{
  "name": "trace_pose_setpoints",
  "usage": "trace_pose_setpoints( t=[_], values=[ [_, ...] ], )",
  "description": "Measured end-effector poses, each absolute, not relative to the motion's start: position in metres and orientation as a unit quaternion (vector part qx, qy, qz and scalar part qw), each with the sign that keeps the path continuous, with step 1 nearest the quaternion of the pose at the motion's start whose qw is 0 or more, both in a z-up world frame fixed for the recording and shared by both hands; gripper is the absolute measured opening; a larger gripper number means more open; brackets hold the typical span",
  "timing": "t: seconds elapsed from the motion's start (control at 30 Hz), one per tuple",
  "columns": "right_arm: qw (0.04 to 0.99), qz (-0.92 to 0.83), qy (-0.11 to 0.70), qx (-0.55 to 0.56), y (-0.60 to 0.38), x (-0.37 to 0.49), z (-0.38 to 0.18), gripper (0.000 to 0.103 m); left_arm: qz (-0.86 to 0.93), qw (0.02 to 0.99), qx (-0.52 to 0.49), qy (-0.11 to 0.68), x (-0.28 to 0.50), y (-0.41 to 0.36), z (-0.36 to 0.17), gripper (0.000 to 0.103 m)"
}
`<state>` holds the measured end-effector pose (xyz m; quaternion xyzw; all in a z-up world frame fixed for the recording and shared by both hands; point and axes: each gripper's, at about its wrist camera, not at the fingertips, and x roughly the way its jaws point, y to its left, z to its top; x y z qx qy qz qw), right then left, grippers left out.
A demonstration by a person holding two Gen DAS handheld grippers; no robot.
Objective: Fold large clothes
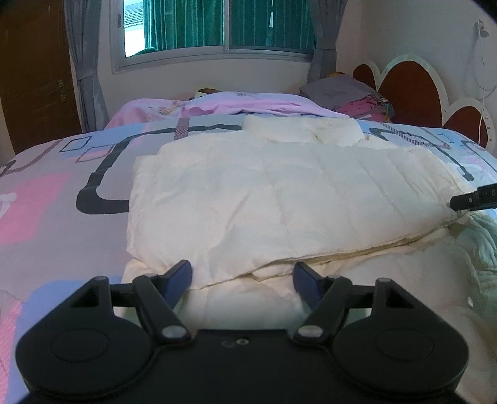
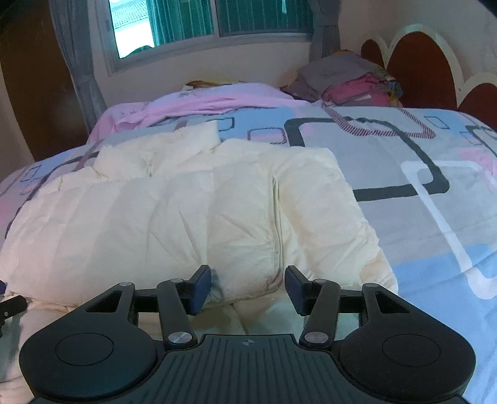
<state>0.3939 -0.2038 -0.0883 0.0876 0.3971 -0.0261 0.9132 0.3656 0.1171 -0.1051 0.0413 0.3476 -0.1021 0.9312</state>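
Observation:
A cream puffy jacket [image 1: 264, 202] lies on the bed, folded over on itself, with its collar at the far end. It also shows in the right wrist view [image 2: 186, 211]. My left gripper [image 1: 242, 276] is open and empty, its fingers just above the jacket's near folded edge at the left side. My right gripper [image 2: 248, 289] is open and empty over the jacket's near edge at the right side. The right gripper's tip also shows in the left wrist view [image 1: 466, 200], at the jacket's right edge.
The bed has a patterned pink, blue and grey cover [image 1: 62, 192]. A pink blanket [image 1: 233, 104] and a pile of folded clothes [image 2: 357, 84] lie at the far side by the headboard [image 1: 407, 84]. A window [image 1: 217, 28] and a wooden wardrobe [image 1: 31, 77] stand behind.

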Motion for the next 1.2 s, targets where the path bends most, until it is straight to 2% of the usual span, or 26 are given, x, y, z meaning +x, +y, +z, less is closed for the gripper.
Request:
trace_pose_setpoints(
  t=[0.23,0.4,0.47,0.5,0.53,0.57,0.7,1.0,1.2],
  values=[
    [0.914,-0.022,0.393,0.096,-0.204,0.378,-0.08,0.053,-0.09,0.932,0.034,0.348,0.352,0.126,-0.1,0.073],
    [0.915,-0.019,0.391,0.098,-0.211,0.363,-0.074,0.053,-0.066,0.936,0.034,0.345,0.334,0.133,-0.094,0.087],
    [0.915,-0.015,0.392,0.098,-0.216,0.355,-0.073,0.053,-0.058,0.937,0.035,0.344,0.324,0.133,-0.09,0.088],
    [0.915,-0.014,0.392,0.097,-0.219,0.349,-0.072,0.056,-0.056,0.937,0.036,0.344,0.32,0.133,-0.089,0.087],
    [0.916,-0.016,0.39,0.095,-0.221,0.344,-0.071,0.074,-0.052,0.937,0.037,0.344,0.313,0.132,-0.087,0.087],
    [0.919,-0.015,0.384,0.09,-0.224,0.335,-0.068,0.086,-0.051,0.937,0.038,0.344,0.307,0.132,-0.086,0.087],
    [0.923,-0.004,0.371,0.099,-0.246,0.297,-0.06,0.086,-0.046,0.935,0.035,0.35,0.277,0.129,-0.084,0.083],
    [0.917,0.003,0.38,0.116,-0.302,0.204,-0.062,0.086,-0.007,0.928,0.039,0.369,0.197,0.137,-0.089,0.082],
    [0.903,0.01,0.4,0.153,-0.323,0.159,-0.077,0.086,0.013,0.923,-0.024,0.383,0.157,0.163,-0.09,0.083]
  ],
)
